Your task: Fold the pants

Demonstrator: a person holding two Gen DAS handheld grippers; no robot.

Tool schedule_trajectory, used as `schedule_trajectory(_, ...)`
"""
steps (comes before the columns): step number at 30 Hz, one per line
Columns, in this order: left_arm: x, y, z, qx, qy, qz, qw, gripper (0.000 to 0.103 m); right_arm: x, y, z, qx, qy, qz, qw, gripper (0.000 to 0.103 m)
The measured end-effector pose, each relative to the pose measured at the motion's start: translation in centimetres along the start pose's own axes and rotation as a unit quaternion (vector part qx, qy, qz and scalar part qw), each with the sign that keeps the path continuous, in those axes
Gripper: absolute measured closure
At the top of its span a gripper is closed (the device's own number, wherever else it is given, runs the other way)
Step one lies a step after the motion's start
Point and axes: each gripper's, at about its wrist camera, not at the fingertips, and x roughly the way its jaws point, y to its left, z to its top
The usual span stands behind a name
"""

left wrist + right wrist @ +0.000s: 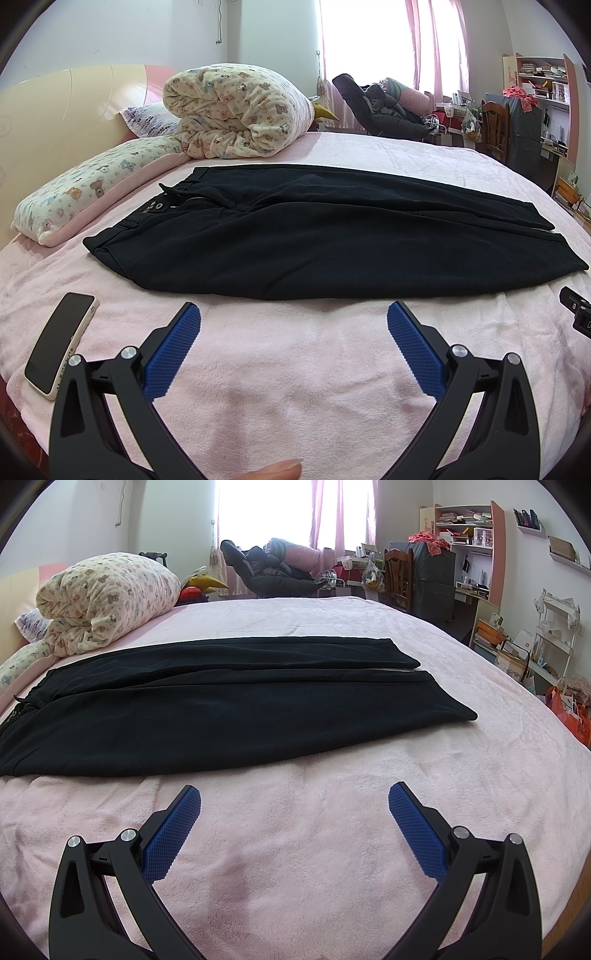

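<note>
Left wrist view shows the black pants (314, 236) spread flat across the pink bed (295, 387), waistband toward the pillow (74, 199), legs side by side running right. The left gripper (293, 314) hovers short of the near edge, jaws spread wide and holding nothing; a phone (61, 343) lies beside it. In the right wrist view the right gripper (294, 794) is likewise agape and empty, facing the leg end. Folding looks not yet begun; next, each claw likely needs to pinch the near edge.
</note>
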Motion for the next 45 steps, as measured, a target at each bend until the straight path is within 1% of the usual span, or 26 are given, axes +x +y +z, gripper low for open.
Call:
schedule_trajectory(23, 0.0, 0.0, 0.0, -0.001, 0.002, -0.001, 1.0000, 0.002, 0.0, 0.0, 0.1, 0.005, 0.001, 0.002, 1.000, 0.001)
schedule_trajectory(28, 0.3, 0.0, 0.1, -0.003, 0.000, 0.001, 1.0000, 0.002, 0.0, -0.9, 0.6, 0.011, 0.008, 0.005, 1.000, 0.001)
schedule_trajectory(31, 0.8, 0.2, 0.8, -0.001, -0.004, 0.008, 1.0000, 0.002, 0.1, -1.2, 1.2, 0.009, 0.009, 0.003, 1.000, 0.001)
schedule_trajectory(33, 0.4, 0.1, 1.4, -0.004, -0.004, 0.018, 0.9998, 0.002, -0.2, -1.5, 2.3, 0.006, -0.001, 0.006, 1.000, 0.001)
schedule_trajectory(35, 0.4, 0.3, 2.4, -0.016, -0.008, 0.012, 0.9998, 0.002, -0.5, -2.2, 3.8, 0.009, -0.013, 0.012, 1.000, 0.001)
schedule_trajectory(37, 0.8, 0.7, 3.7, -0.028, -0.008, 0.006, 0.9996, 0.002, -0.4, -3.3, 6.3, 0.023, -0.026, 0.019, 0.999, 0.001)
schedule_trajectory(38, 1.0, 0.6, 4.1, -0.033, -0.006, 0.002, 0.9994, 0.002, 0.0, -3.9, 7.5, 0.031, -0.025, 0.023, 0.999, 0.001)
schedule_trajectory(40, 1.6, 0.4, 4.9, -0.046, -0.010, -0.012, 0.9988, 0.002, 2.0, -5.2, 10.9, 0.058, -0.002, 0.038, 0.998, 0.001)
schedule_trajectory(41, 1.8, 0.4, 5.1, -0.052, -0.015, -0.019, 0.9984, 0.002, 2.7, -5.7, 12.0, 0.070, 0.006, 0.045, 0.996, 0.001)
schedule_trajectory(43, 2.2, 0.4, 5.1, -0.064, -0.030, -0.040, 0.9967, 0.002, 5.2, -7.4, 15.5, 0.111, 0.023, 0.061, 0.992, 0.001)
schedule_trajectory(44, 2.4, 0.3, 4.8, -0.064, -0.037, -0.046, 0.9962, 0.002, 6.1, -7.8, 16.5, 0.126, 0.031, 0.066, 0.989, 0.001)
schedule_trajectory(45, 2.6, 0.3, 4.4, -0.060, -0.044, -0.050, 0.9960, 0.002, 7.7, -8.6, 17.9, 0.150, 0.044, 0.078, 0.985, 0.001)
